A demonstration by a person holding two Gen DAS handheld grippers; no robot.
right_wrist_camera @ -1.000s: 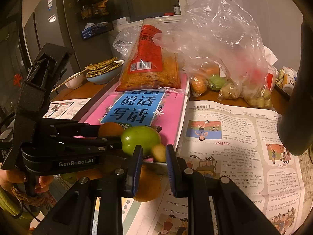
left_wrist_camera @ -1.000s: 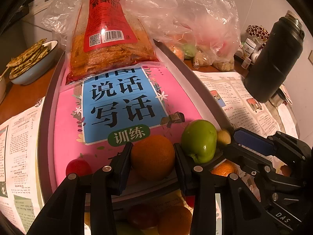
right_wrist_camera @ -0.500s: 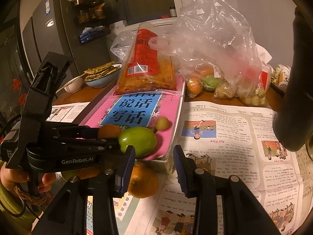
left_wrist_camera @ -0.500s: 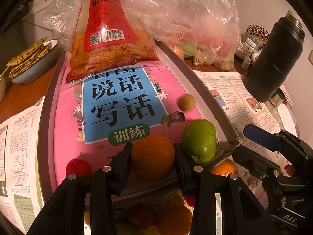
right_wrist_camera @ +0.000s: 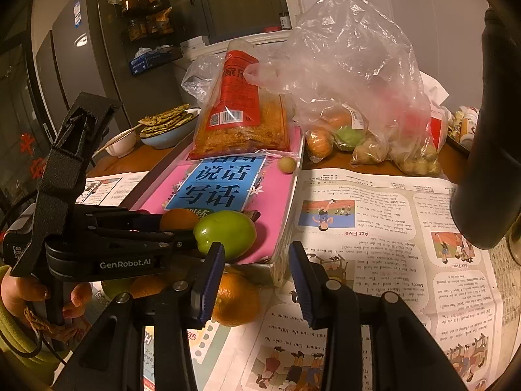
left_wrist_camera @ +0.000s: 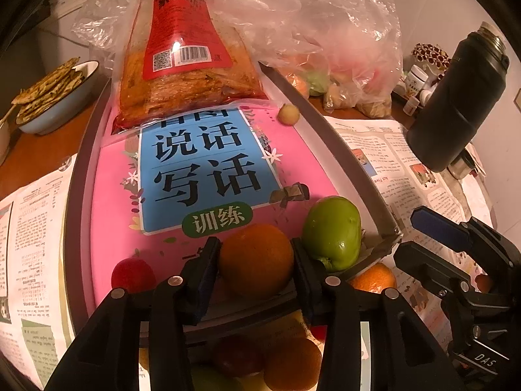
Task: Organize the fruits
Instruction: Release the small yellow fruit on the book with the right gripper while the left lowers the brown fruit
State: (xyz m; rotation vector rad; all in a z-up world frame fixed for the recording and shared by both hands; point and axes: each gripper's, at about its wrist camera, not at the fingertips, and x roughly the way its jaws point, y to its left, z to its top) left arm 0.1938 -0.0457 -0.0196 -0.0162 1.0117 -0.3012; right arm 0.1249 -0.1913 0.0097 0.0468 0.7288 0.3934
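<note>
The left gripper (left_wrist_camera: 254, 260) had its fingers on either side of the orange (left_wrist_camera: 255, 258) at the near edge of the pink book (left_wrist_camera: 107, 195) in the tray (left_wrist_camera: 345, 159), and they were easing apart. The right gripper (right_wrist_camera: 257, 273) stood open and empty, nearest the tangerine (right_wrist_camera: 236, 303) on the surface below its left finger

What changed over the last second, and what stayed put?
The right gripper let go of the small yellow fruit, which rolled up the pink book to the snack bag; its jaws now stand open and empty. The left gripper still brackets the orange, its jaws opening. The green fruit and red fruit did not move.
</note>
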